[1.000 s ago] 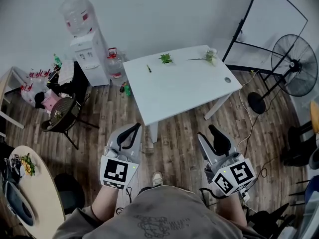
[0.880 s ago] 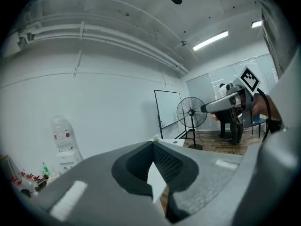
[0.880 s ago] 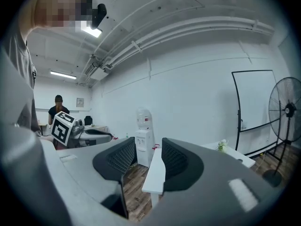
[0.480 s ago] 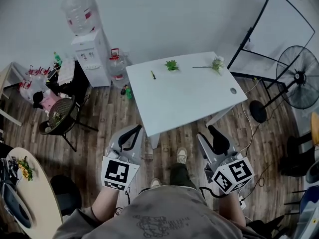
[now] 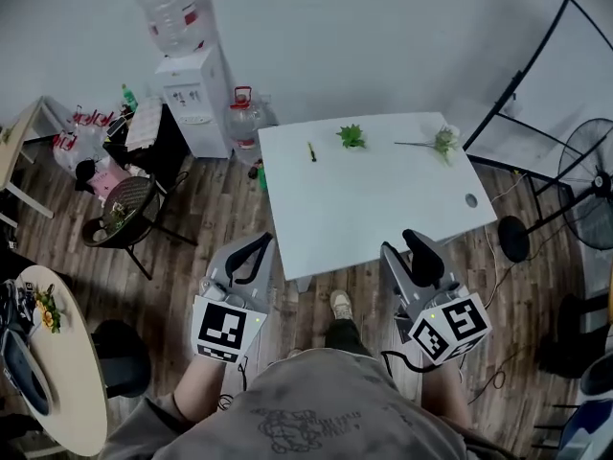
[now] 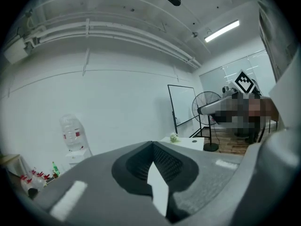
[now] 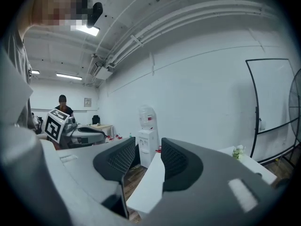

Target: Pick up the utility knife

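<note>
The utility knife [image 5: 311, 150], a small dark and yellowish stick, lies near the far left edge of the white table [image 5: 374, 209]. Both grippers hang in front of the table's near edge, well short of the knife. My left gripper [image 5: 261, 244] is off the table's near left corner; in the left gripper view its tips [image 6: 151, 144] meet and nothing is between them. My right gripper [image 5: 414, 241] is by the near right edge, and in the right gripper view [image 7: 148, 147] a gap between its pads shows the table edge. Neither gripper view shows the knife.
A small green plant [image 5: 351, 137] and a flower stem [image 5: 441, 140] lie on the table's far side, and a round hole [image 5: 470, 200] is at its right. A water dispenser [image 5: 196, 84], a jug [image 5: 242, 123] and a chair [image 5: 120, 214] stand left. A whiteboard stand [image 5: 546, 75] and a fan [image 5: 594, 180] stand right.
The person has stepped toward the table, which now sits lower and nearer in the head view. Both grippers keep the same pose in front of the body.
</note>
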Action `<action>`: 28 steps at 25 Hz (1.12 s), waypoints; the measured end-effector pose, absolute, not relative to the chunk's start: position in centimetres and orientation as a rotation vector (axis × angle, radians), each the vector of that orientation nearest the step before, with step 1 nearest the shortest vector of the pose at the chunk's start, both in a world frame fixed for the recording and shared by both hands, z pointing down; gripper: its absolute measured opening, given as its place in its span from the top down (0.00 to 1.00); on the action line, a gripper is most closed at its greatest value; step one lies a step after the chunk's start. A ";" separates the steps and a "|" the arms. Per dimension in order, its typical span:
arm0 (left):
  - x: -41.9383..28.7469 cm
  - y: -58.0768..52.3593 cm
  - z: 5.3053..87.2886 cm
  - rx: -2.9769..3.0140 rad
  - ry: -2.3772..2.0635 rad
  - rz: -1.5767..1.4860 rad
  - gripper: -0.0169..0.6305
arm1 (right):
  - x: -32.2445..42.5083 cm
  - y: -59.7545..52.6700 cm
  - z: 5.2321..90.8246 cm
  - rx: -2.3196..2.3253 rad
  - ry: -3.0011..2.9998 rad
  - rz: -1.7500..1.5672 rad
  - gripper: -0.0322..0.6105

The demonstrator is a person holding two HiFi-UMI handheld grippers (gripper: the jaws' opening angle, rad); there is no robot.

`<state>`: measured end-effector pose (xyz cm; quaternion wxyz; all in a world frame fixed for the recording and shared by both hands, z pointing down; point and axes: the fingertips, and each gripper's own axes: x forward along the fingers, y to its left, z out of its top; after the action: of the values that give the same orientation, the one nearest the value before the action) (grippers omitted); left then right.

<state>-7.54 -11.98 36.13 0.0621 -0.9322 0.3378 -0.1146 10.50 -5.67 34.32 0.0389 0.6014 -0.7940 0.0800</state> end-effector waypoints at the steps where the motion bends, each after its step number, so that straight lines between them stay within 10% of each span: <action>1: -7.2 -12.7 36.1 -2.810 1.039 -0.354 0.97 | 11.0 -6.7 34.6 1.825 -2.447 0.257 0.64; 28: 3.1 -27.2 35.3 -2.594 1.515 -0.462 0.97 | 22.7 -27.0 37.5 1.394 -2.658 0.348 0.66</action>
<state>3.07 -27.20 35.35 0.0512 -0.8523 0.4979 -0.1518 22.72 -27.02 37.52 0.0599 0.4606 -0.8781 0.1150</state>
